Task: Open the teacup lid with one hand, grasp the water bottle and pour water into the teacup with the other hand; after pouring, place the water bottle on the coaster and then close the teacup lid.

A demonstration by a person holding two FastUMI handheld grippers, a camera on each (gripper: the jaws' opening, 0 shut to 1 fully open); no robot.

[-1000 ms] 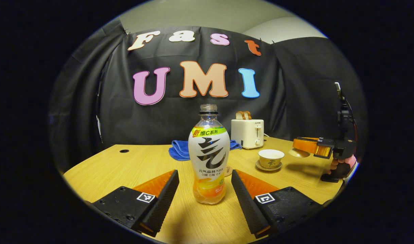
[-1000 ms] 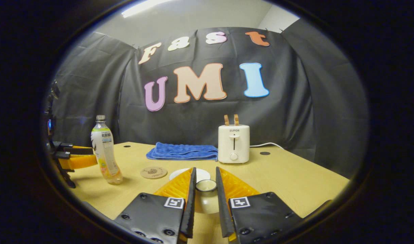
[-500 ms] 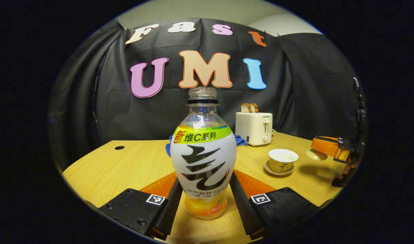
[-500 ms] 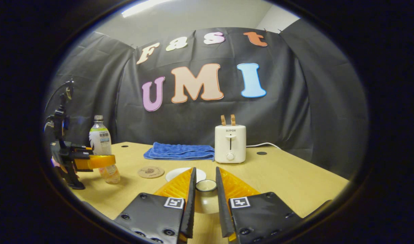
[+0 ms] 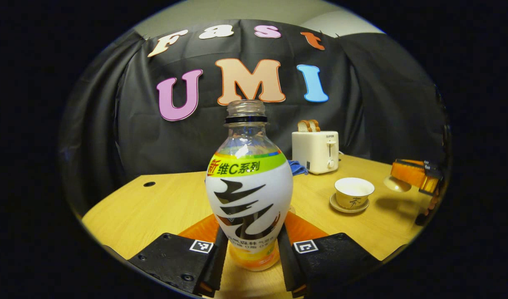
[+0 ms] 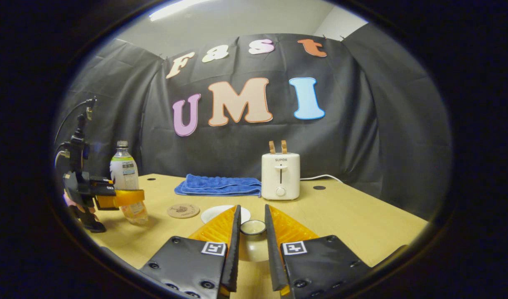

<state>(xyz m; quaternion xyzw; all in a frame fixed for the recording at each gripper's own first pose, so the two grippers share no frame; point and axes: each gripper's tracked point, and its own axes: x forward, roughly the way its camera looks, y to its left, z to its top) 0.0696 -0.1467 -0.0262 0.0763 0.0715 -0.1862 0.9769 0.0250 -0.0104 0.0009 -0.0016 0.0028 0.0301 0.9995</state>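
**Table layout**

Water bottle (image 5: 249,195) upright on the table (image 5: 162,203), between the left gripper (image 5: 249,265) fingers. In the left gripper view: teacup (image 5: 354,192) on its saucer (image 5: 336,205) to the right, toaster (image 5: 315,151) behind, right gripper (image 5: 415,174) with the lid (image 5: 396,184) farther right. In the right gripper view: coaster (image 6: 183,210) between bottle and saucer, towel (image 6: 218,185) behind, left of the toaster.

Your wooden table (image 6: 361,224) carries the water bottle (image 5: 249,195), coaster (image 6: 183,210), saucer with teacup (image 5: 353,193), folded blue towel (image 6: 218,185) and toaster (image 6: 280,176).
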